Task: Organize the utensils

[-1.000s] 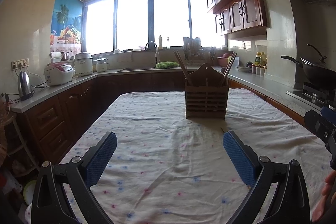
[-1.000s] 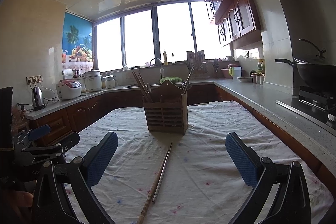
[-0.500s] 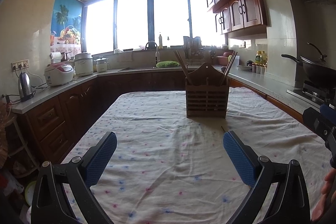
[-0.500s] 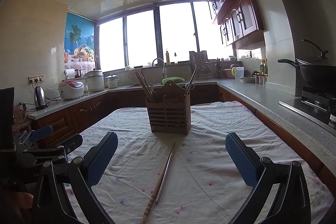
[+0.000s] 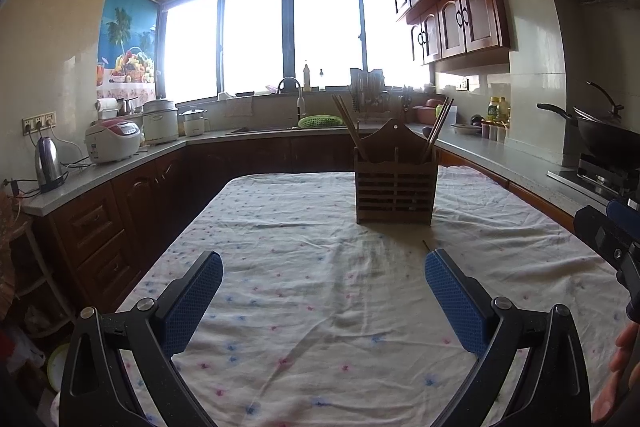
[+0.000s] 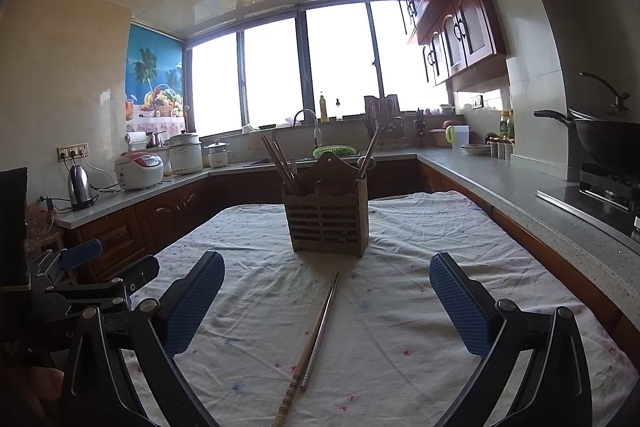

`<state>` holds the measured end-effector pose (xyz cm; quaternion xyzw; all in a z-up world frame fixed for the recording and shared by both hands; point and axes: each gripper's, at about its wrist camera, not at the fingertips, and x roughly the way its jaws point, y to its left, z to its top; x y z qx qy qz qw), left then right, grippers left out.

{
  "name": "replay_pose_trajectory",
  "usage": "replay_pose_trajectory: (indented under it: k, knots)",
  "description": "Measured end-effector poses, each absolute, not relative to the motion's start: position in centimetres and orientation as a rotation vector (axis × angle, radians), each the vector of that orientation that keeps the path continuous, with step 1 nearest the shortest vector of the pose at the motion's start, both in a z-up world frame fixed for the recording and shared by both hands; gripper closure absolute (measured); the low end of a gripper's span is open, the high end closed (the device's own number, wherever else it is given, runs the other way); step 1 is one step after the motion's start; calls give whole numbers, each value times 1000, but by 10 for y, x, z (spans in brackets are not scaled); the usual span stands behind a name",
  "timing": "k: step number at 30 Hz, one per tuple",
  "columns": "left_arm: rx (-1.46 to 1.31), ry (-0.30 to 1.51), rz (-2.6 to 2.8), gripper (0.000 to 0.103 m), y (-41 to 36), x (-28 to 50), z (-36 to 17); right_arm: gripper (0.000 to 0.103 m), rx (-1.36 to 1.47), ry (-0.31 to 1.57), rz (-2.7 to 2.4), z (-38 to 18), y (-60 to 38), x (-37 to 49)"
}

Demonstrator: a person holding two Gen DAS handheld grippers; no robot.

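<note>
in the left wrist view, the left gripper (image 5: 323, 279) hovers above the bench (image 5: 280, 287), which is covered by a white cloth dotted with pink and blue flowers, and its two blue-padded fingers (image 5: 192, 301) stand wide apart with nothing between them. ahead, slightly right of centre, a slatted brown wooden utensil holder (image 5: 394, 187) stands upright on the cloth, with wooden chopsticks (image 5: 350, 125) leaning out of its left side and more leaning out of its right side. just in front of the holder, only the thin tip of a loose stick (image 5: 426, 246) shows beside the right finger. at the right edge, part of the other black tool and some fingertips of a hand (image 5: 618, 367) are visible. in the right wrist view, the right gripper (image 6: 327, 281) also hovers over the cloth with its blue pads spread wide and empty. between them, a pair of long loose chopsticks (image 6: 316, 339), one wooden with a turned end and one greyer and metallic-looking, lies flat on the cloth side by side, pointing toward the holder (image 6: 326, 223), with the far tips near its base. the left gripper's black frame (image 6: 80, 287) appears at the left edge.
</note>
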<state>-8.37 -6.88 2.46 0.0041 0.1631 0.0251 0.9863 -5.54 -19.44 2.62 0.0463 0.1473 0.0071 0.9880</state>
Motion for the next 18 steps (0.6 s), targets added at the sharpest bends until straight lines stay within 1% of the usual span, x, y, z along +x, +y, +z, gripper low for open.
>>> replay_pose_trajectory:
  k: [18]
  knots:
    - [18,348,23,1,-78,-76,27,0,100,302,3,30,-197,-50]
